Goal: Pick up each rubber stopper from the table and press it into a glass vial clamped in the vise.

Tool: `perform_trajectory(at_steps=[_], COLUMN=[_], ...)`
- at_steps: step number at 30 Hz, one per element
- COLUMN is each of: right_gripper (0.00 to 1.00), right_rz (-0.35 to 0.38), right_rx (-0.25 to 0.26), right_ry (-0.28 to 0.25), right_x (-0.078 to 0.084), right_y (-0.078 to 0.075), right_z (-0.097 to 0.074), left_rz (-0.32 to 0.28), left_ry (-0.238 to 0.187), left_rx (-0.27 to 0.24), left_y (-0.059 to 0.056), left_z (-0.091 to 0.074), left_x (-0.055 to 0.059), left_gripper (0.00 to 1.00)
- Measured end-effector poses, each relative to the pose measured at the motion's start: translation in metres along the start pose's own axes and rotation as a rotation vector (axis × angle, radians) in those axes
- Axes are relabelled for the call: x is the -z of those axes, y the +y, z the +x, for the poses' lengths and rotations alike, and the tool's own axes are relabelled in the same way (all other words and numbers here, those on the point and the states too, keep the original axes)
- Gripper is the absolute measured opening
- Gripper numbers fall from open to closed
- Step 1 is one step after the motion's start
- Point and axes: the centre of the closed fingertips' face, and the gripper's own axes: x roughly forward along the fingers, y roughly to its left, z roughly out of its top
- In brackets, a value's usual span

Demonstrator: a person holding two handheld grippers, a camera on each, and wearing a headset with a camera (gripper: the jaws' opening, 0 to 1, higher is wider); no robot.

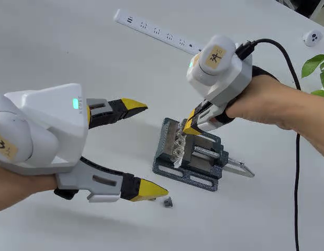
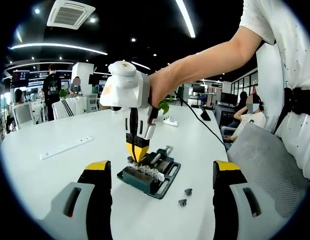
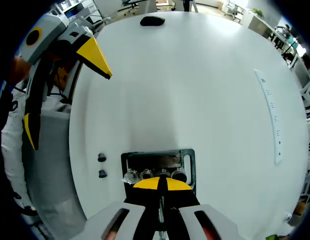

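Observation:
A dark vise stands mid-table with a row of small glass vials clamped in it. My right gripper hangs tips-down over the vials, shut; I see nothing between its fingers. In the right gripper view its yellow tips sit just above the vials. My left gripper is open, held left of the vise with empty jaws. A grey rubber stopper lies by its lower fingertip. Two stoppers lie on the table beside the vise, also seen as stoppers.
A white power strip lies at the far side of the table. A black cable runs down the right side past a green plant. In the left gripper view, chairs and people are in the background.

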Motion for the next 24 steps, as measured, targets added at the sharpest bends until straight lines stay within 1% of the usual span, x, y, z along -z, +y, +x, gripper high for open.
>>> perform_trajectory(at_steps=[6,10,13,17,20,24], right_gripper=[0.00,0.00,0.00,0.00,0.00,0.00], right_rz=[0.003,-0.005,-0.014,-0.005,-0.015,-0.040], right_rx=[-0.003,0.004,0.004,-0.002,0.008,0.033], right_ry=[-0.002,0.018,0.030,0.024,0.023,0.016], right_x=[-0.0005,-0.0010,-0.0004,0.0007,0.0005,0.0003], right_y=[-0.0006,0.0008,-0.0011,-0.0008,0.0005,-0.0005], right_z=[0.0012,0.0019,0.0026,0.0024,0.0027,0.0026], left_rz=[0.000,-0.001,0.000,0.002,0.001,0.005], left_ry=[0.000,-0.002,0.000,-0.002,-0.001,-0.003], left_rx=[0.000,0.002,0.001,-0.001,-0.003,-0.002], left_y=[0.0000,-0.0006,-0.0002,0.0001,0.0001,-0.0010], left_z=[0.0002,0.0006,0.0002,-0.0007,-0.0006,0.0008], left_x=[-0.0001,-0.0010,-0.0010,-0.0018,-0.0016,-0.0043], left_gripper=[0.82,0.82,0.82,0.82,0.82,0.82])
